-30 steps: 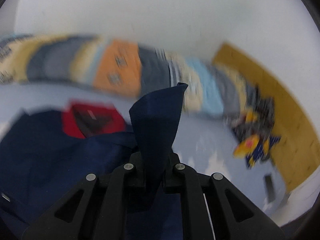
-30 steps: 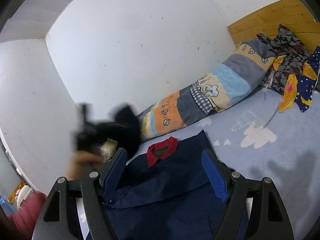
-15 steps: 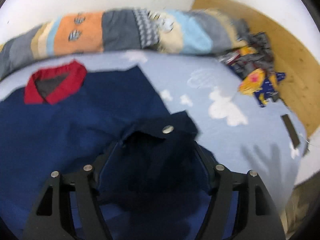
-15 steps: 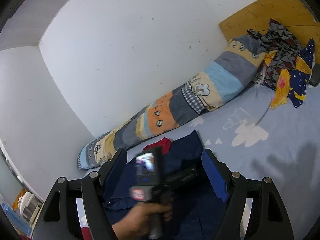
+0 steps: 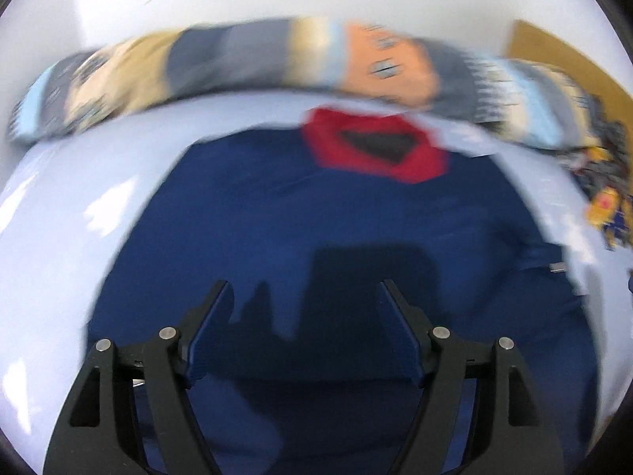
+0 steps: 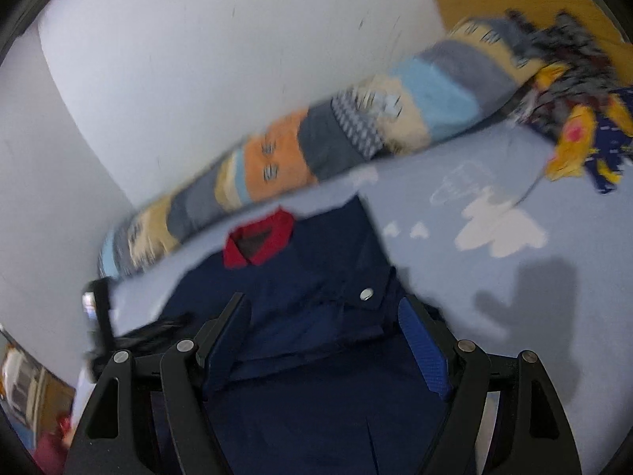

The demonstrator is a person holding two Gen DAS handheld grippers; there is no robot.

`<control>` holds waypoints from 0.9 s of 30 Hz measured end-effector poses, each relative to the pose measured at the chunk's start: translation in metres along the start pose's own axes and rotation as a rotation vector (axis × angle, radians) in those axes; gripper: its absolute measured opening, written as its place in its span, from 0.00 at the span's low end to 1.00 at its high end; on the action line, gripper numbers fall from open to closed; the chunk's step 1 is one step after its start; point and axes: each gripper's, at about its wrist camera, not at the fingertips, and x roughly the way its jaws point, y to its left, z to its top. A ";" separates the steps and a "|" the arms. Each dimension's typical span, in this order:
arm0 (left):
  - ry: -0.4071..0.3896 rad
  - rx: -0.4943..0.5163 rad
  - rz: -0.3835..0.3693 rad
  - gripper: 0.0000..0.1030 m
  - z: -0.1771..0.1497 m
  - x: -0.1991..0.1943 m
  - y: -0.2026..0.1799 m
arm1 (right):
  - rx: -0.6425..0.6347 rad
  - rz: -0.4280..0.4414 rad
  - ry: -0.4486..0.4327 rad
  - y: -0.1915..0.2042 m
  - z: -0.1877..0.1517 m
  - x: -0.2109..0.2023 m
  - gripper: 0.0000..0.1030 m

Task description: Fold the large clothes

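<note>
Left wrist view: the left gripper [image 5: 304,297] hovers over the navy garment [image 5: 277,217], which lies flat on the pale blue bedsheet [image 5: 51,237] with its red collar [image 5: 376,150] toward the striped bolster [image 5: 237,55] along the wall. Its jaws have just been opening and stand spread, nothing between them but the cloth lying below, probably so a folded part can settle. Right wrist view: the right gripper [image 6: 324,316] also stands spread above the same garment [image 6: 316,415], on the side away from the collar [image 6: 259,241]. A flap bearing a metal snap [image 6: 368,294] lies folded over just ahead of its fingers, apparently laid inward to narrow the garment. The jaws have closed slightly, pinching nothing. Motion blur softens both views.
</note>
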 end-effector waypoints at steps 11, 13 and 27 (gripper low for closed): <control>0.046 0.019 0.041 0.74 -0.043 -0.005 0.028 | -0.100 -0.221 0.380 -0.012 -0.044 0.118 0.71; 0.022 0.030 0.025 0.74 -0.054 -0.029 0.024 | -0.141 -0.209 0.327 0.003 -0.042 0.095 0.72; -0.028 0.052 0.103 0.74 -0.218 -0.140 0.010 | -0.267 -0.062 0.305 0.081 -0.158 -0.032 0.74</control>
